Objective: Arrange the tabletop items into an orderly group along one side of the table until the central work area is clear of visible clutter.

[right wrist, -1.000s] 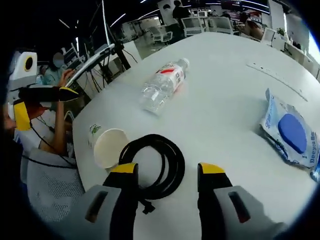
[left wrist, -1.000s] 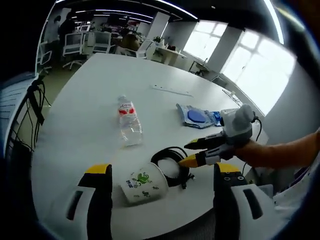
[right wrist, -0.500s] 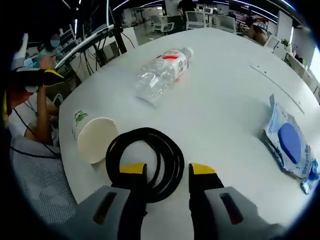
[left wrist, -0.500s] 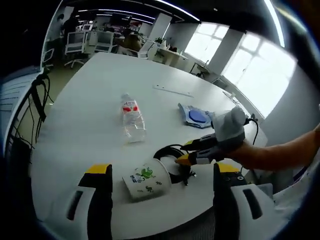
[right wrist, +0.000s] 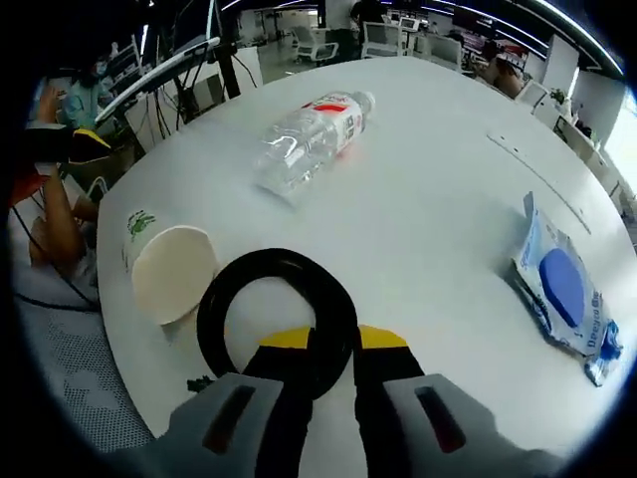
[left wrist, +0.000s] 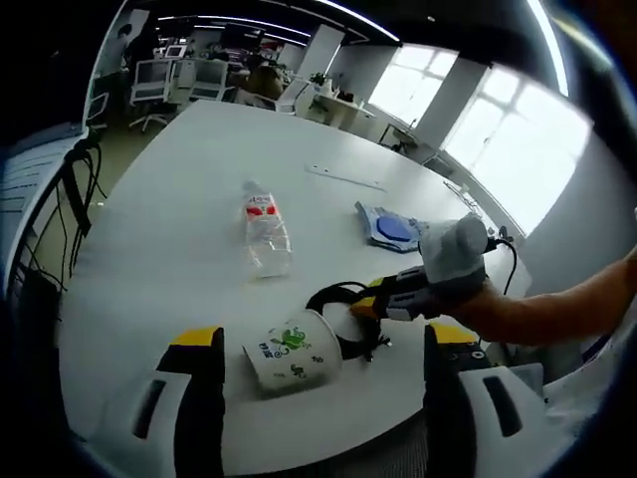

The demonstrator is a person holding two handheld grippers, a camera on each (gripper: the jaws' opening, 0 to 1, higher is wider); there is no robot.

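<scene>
A coiled black cable (right wrist: 214,309) lies near the table's edge. My right gripper (right wrist: 333,341) is shut on the near side of its loop. From the left gripper view, that right gripper (left wrist: 370,305) comes in from the right and pinches the cable (left wrist: 330,296). A paper cup (left wrist: 291,354) with green print lies on its side against the coil, its mouth (right wrist: 164,271) facing me. My left gripper (left wrist: 322,336) is open just above the cup and holds nothing. A clear water bottle (left wrist: 267,234) lies flat farther in. A blue packet (right wrist: 559,289) lies at the right.
The white table (left wrist: 179,199) is large and rounded, with its edge close below the cup. A thin white strip (left wrist: 343,177) lies beyond the packet (left wrist: 390,227). Office chairs and desks stand behind the table, and cables hang at the left.
My right gripper's jaws have closed from wide open onto the near side of the cable loop. The left gripper stays open over the cup.
</scene>
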